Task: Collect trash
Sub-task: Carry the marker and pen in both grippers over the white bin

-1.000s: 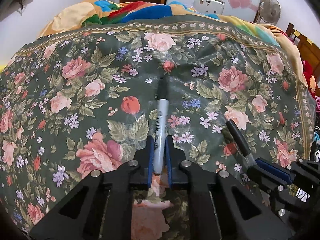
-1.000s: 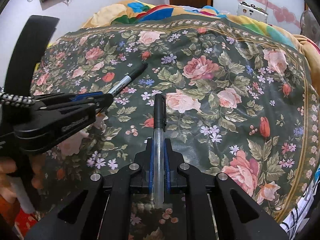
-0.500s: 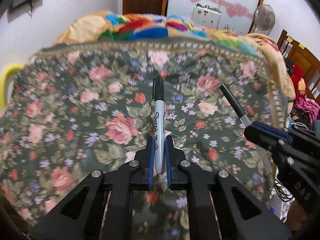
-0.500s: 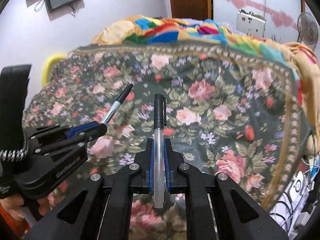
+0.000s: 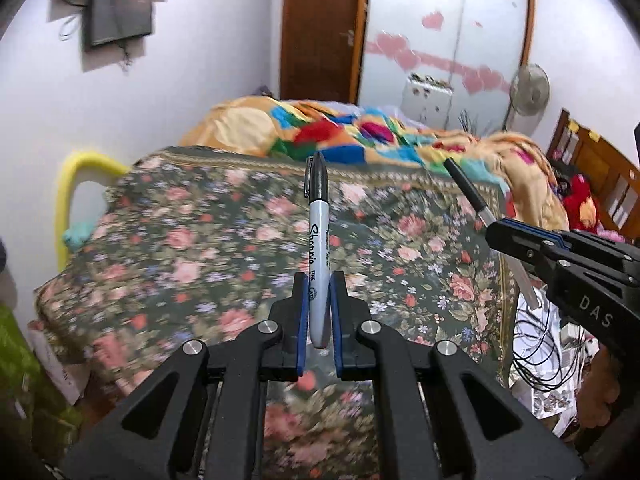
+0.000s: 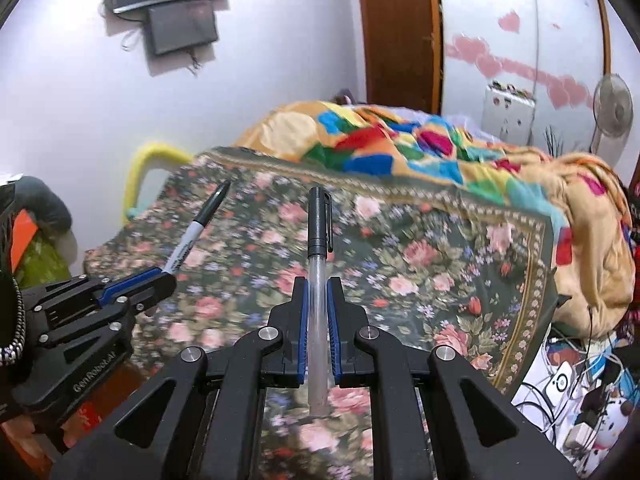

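Observation:
My left gripper point(image 5: 319, 284) is shut on a grey Sharpie marker point(image 5: 319, 240) with a black cap, held pointing forward above the floral bedspread point(image 5: 200, 248). My right gripper point(image 6: 318, 288) is shut on a clear ballpoint pen point(image 6: 318, 264) with a black cap, also lifted off the bed. The right gripper point(image 5: 494, 232) with its pen point(image 5: 466, 192) shows at the right of the left wrist view. The left gripper point(image 6: 164, 278) with the marker point(image 6: 196, 232) shows at the left of the right wrist view.
A colourful patchwork blanket point(image 5: 352, 136) is heaped at the far end of the bed. A yellow foam rail point(image 5: 72, 196) stands at the bed's left. Cables and clutter point(image 6: 572, 368) lie on the floor right of the bed. A wardrobe point(image 5: 448, 40) and fan point(image 5: 530, 90) stand behind.
Both grippers have lifted up and pulled back from the bedspread, each carrying its pen. The views now tilt up to show the walls and wardrobe.

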The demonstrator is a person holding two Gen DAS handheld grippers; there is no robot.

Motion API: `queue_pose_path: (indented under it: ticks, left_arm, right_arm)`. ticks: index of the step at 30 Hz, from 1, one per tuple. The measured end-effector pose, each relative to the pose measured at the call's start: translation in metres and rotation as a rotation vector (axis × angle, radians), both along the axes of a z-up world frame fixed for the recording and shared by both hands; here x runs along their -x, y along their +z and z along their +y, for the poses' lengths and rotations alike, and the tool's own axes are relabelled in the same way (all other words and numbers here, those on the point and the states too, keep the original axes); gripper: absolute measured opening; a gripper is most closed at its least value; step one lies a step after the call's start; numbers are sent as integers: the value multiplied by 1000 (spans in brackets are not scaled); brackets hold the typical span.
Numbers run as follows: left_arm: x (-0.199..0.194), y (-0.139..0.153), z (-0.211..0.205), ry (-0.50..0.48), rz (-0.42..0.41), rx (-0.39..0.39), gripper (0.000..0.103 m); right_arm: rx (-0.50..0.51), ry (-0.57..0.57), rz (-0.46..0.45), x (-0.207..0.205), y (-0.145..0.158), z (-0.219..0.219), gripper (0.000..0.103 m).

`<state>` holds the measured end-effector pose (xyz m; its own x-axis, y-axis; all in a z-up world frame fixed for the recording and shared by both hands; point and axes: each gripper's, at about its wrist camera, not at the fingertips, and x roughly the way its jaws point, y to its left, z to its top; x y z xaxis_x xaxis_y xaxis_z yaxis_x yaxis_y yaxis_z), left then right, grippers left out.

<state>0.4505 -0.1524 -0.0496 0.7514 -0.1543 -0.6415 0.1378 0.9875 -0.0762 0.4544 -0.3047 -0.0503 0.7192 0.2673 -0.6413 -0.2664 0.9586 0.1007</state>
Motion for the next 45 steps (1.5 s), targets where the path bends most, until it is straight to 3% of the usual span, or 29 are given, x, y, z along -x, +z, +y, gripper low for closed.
queue_pose_path:
  ticks: [11, 20, 30, 45]
  left_arm:
    - [102, 38, 104, 168, -57, 29, 9]
    - [173, 31, 179, 299, -45, 21, 9]
    - [224, -27, 261, 436, 75, 69, 9]
    - [225, -175, 324, 493, 396, 146, 9]
  right_arm:
    - [-17, 124, -77, 67, 48, 77, 8]
    - [-28, 252, -65, 109, 49, 154, 8]
    - [-5, 402, 55, 134, 7, 240, 8]
    - [167, 552, 376, 147, -127, 340, 8]
